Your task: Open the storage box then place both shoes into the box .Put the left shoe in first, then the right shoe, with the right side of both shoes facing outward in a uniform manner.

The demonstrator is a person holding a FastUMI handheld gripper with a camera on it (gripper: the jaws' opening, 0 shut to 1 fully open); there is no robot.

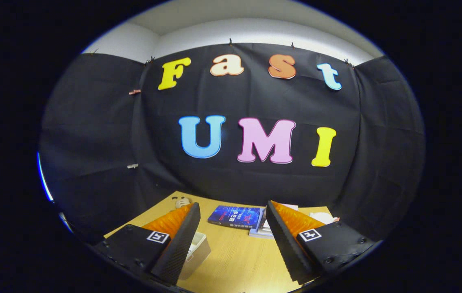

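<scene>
My gripper (233,211) is held high above a wooden table (235,256), open, with nothing between its fingers. A pale box-like object (198,250), perhaps the storage box, peeks out just beside the left finger (182,240), mostly hidden by it. I cannot tell whether its lid is up or down. The right finger (286,240) stands over the table's right part.
A blue book (236,215) lies on the table beyond the fingers, with a stack of further books (261,230) next to it. A small pale figure (182,200) sits at the far left corner. Something white (322,217) lies behind the right finger. Black cloth walls surround the table.
</scene>
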